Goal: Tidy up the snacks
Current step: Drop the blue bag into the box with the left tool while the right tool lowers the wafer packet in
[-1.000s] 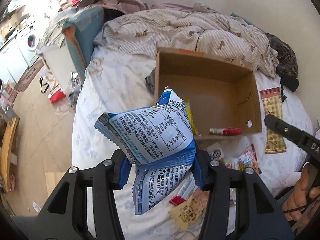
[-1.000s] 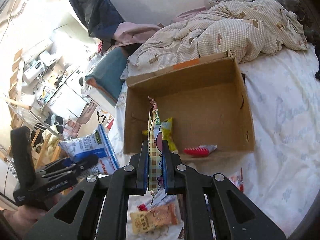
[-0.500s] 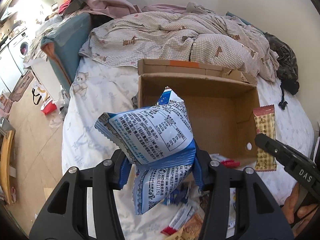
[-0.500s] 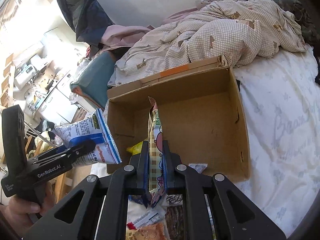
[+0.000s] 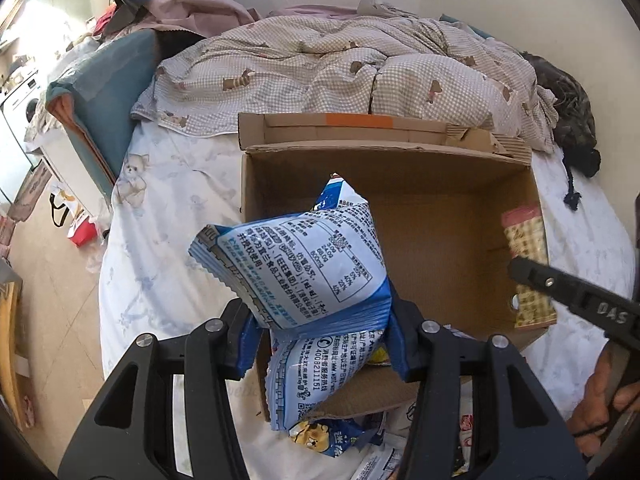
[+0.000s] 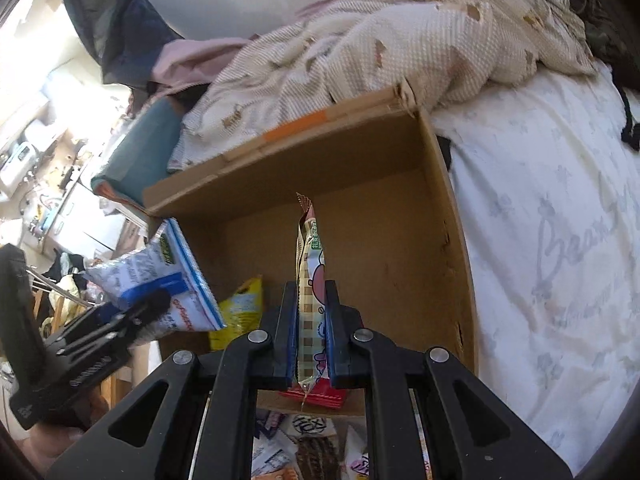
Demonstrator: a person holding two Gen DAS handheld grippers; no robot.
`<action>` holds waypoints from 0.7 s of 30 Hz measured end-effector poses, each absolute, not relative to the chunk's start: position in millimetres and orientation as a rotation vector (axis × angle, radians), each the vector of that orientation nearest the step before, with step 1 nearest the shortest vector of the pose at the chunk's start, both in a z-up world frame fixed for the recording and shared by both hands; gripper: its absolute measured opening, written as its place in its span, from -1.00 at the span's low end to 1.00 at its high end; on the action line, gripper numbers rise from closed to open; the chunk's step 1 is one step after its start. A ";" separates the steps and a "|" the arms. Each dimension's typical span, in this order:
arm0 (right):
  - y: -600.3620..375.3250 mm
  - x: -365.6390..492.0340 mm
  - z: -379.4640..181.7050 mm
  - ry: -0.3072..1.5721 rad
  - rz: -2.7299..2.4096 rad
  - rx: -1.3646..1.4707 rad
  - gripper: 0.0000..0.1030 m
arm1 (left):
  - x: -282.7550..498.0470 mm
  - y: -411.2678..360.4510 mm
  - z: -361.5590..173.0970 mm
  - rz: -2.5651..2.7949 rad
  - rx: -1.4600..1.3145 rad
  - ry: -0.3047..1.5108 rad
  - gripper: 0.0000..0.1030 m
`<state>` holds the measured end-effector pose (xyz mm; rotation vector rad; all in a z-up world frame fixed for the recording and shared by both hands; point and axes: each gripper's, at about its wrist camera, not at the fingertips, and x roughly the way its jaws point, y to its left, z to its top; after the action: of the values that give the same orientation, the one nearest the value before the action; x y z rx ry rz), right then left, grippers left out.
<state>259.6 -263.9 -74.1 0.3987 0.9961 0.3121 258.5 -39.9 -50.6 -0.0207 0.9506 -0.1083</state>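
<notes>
Tools (image 5: 320, 332) (image 6: 311, 332) clamp packets above box rim (image 5: 384, 150).

One cardboard box (image 5: 400, 148) is seen on one bed (image 5: 172, 216). Two hand-held grippers are counted, left (image 5: 320, 344) and right (image 6: 311, 336), each clamped on one snack packet; one yellow packet (image 6: 240, 312) lies inside.

My right gripper (image 6: 307, 334) pinching a checkered snack bar (image 6: 309, 280) upright at centre frame, cardboard box (image 6: 440, 248) behind it, my left gripper (image 6: 120, 320) clamping a blue-white packet (image 6: 160, 276) at left, yellow packet (image 6: 240, 312) inside the box.
</notes>
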 end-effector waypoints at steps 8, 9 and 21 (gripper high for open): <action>-268.6 265.2 -95.2 1.080 0.291 0.442 -0.76 | 262.7 -40.3 -58.1 -0.119 -0.048 0.985 -0.05; -268.7 265.1 -95.9 1.084 0.291 0.444 -0.76 | 262.6 -40.2 -58.1 -0.122 -0.046 0.985 -0.04; -268.4 267.7 -96.9 1.086 0.266 0.467 -0.60 | 259.9 -48.0 -60.9 -0.149 -0.029 1.026 0.61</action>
<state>267.7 -268.4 -96.9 0.4666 1.0856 0.2659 259.9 -48.0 -60.9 -0.0291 1.0264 -0.1488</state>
